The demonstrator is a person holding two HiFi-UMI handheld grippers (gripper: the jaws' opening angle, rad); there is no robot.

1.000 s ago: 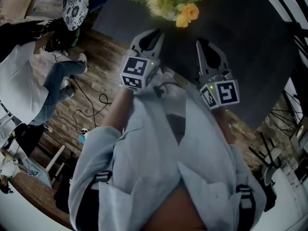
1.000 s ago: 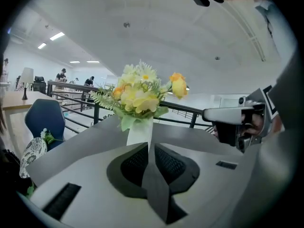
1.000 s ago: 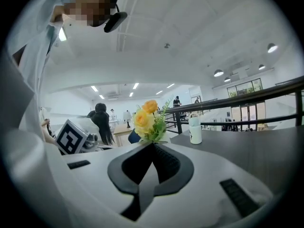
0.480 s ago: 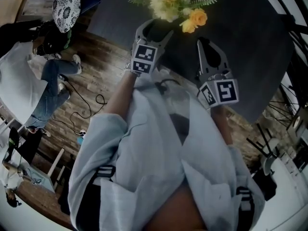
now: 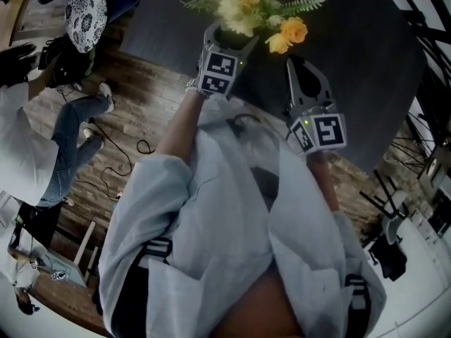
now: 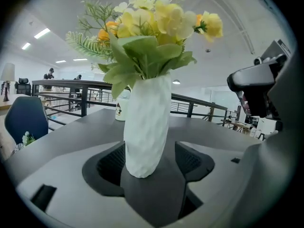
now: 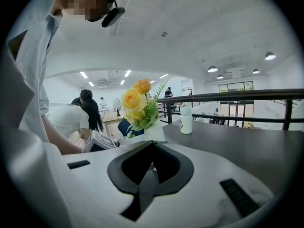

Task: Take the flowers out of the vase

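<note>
A bunch of yellow and cream flowers (image 6: 152,27) with green leaves stands in a white ribbed vase (image 6: 147,122) on a dark table (image 5: 352,62). My left gripper (image 6: 152,159) is open and its jaws have just been opening. The foot of the vase stands between them, and the pads do not press on it. In the head view the left gripper (image 5: 231,39) reaches under the flowers (image 5: 246,5). My right gripper (image 5: 297,65) is shut and empty, short of the vase and to its right. From the right gripper (image 7: 151,148) the flowers (image 7: 137,103) show beyond its tips.
A small white bottle (image 6: 121,109) stands on the table behind the vase, near a black railing (image 7: 237,96). People (image 5: 42,118) and cables are on the wooden floor left of the table. A blue chair (image 6: 26,120) is at the table's far side.
My left gripper has moved forward and down under the flowers, and its jaws have spread from nearly shut to wide around the vase. The right gripper has hardly moved.
</note>
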